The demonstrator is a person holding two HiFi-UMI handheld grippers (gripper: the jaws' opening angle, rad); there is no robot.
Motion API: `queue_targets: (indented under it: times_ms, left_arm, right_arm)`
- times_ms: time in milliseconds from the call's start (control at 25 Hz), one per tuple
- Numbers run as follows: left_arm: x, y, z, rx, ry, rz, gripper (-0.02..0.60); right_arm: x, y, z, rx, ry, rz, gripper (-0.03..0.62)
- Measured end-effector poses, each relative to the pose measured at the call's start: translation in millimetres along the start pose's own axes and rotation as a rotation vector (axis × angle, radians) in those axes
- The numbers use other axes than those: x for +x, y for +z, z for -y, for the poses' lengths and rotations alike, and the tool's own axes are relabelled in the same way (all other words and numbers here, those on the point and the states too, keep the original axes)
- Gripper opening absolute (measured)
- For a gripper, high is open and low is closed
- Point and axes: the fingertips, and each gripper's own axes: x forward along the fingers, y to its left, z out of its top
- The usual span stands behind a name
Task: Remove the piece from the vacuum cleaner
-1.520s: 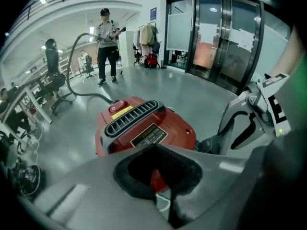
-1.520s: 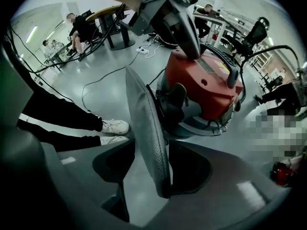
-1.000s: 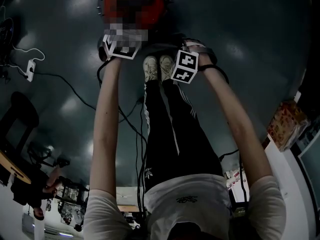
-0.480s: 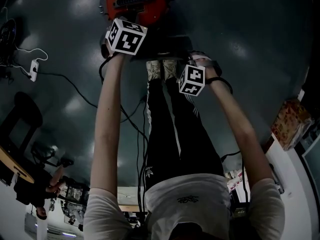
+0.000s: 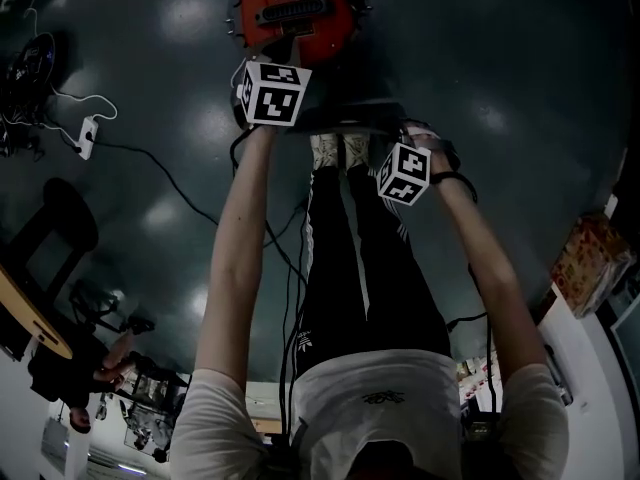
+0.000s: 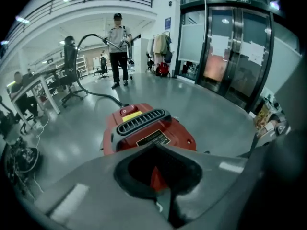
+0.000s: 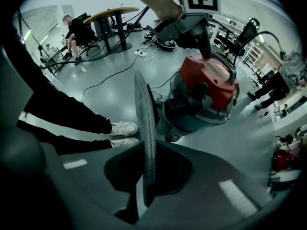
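The piece (image 7: 145, 128) is clamped edge-on between the jaws of the right gripper (image 7: 144, 202), just beside the red vacuum cleaner (image 7: 207, 92). The left gripper (image 6: 165, 209) is closed on nothing, near the cleaner's top.

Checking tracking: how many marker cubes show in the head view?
2: the left cube next to the red vacuum cleaner; the right cube lower, beside the white shoes.
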Motion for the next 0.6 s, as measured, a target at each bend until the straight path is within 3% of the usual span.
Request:
queue_targets:
  times_ms: [200, 400, 480, 600]
  left_arm:
    - [-74, 15, 2, -0.069, 0.038, 0.085, 0.000]
    - [-163, 37, 8, -0.167, 0.055, 0.110, 0.000]
    - [-196, 65, 7, -0.189, 0.073, 0.153, 0.000]
    - [-243, 127, -5, -0.181, 0.106, 0.292, 0.000]
  right_arm:
    - [-47, 16, 8, 0.116, -0.048, 0.022, 0.034]
    - [-130, 39, 34, 0.367, -0.099, 0.116, 0.035]
    - [-167, 54, 52, 0.472, -0.122, 0.173, 0.035]
    - [-223, 87, 97, 0.603, -0.186, 0.283, 0.034]
